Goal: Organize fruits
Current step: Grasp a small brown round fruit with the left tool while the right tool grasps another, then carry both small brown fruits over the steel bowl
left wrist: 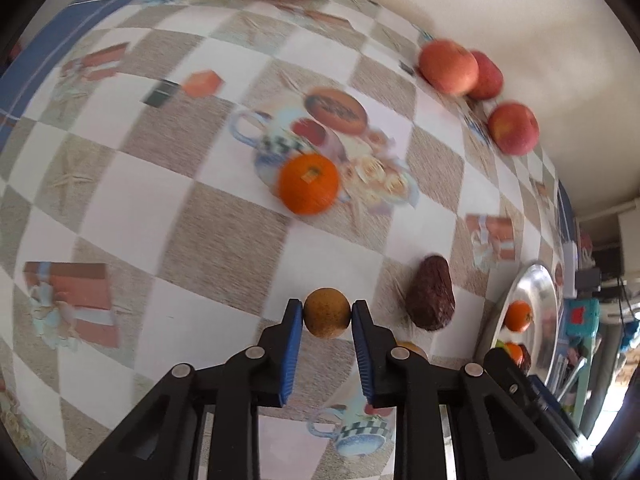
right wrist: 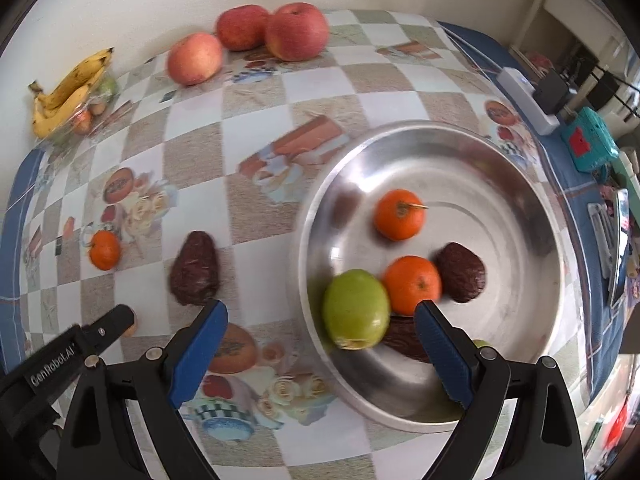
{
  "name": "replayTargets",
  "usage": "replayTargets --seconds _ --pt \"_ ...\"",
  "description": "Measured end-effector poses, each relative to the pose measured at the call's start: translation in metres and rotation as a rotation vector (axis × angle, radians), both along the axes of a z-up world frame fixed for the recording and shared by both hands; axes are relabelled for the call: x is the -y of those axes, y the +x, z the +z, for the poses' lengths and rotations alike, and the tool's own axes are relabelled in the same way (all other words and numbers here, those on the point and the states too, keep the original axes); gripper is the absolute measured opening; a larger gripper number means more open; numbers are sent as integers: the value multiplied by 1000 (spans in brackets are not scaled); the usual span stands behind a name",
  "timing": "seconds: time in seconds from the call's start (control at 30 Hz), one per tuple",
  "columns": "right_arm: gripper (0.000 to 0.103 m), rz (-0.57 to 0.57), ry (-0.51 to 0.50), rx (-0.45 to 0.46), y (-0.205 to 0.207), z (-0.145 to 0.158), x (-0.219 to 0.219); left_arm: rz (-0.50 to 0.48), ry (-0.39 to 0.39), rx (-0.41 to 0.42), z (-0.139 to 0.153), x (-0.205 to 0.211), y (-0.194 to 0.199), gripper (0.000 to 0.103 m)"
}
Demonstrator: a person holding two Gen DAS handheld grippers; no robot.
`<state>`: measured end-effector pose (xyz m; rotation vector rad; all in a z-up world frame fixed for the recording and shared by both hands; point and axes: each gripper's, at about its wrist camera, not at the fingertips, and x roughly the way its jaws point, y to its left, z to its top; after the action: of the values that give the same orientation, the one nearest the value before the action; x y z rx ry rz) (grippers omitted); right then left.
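A dark fruit low in the metal bowl (right wrist: pixel 520 184) is partly hidden by the right gripper (right wrist: pixel 322 324), whose blue fingers are spread wide and empty. Two smooth oranges (right wrist: pixel 400 214), a green pear (right wrist: pixel 356 309) and a wrinkled avocado (right wrist: pixel 460 278) are held by the bowl. A round brown fruit (left wrist: pixel 327 313) is clamped in the left gripper (left wrist: pixel 327 320) above the checkered tablecloth (left wrist: pixel 200 220).

One text can be read: white letters spelling "GenRobot.AI" printed on the black body of the left hand-held gripper (right wrist: pixel 120 322), at the lower left of the right wrist frame. The printed pictures on the desk's (right wrist: pixel 256 92) patterned cloth show lettering too blurred to read.
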<state>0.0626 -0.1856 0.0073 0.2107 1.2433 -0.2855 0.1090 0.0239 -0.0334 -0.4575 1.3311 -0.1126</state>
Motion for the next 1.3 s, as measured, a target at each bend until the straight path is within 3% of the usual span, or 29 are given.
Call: replayTargets --seconds 0.37,0.5,0.77,0.93,1.3 --pt "93 246 -61 31 11 -3 -62 124 -52 -22 -3 -41 -1 27" --pt "56 304 -35 -2 13 -16 -73 122 -51 -30 -5 -40 -1 27" --pt "27 291 49 -32 15 -33 -68 117 -43 -31 -6 -38 0 27" --pt "27 291 102 29 13 -21 -63 118 -38 -22 -4 -38 -1 27" --pt "27 339 51 100 7 7 -74 123 -46 21 9 -39 -3 27"
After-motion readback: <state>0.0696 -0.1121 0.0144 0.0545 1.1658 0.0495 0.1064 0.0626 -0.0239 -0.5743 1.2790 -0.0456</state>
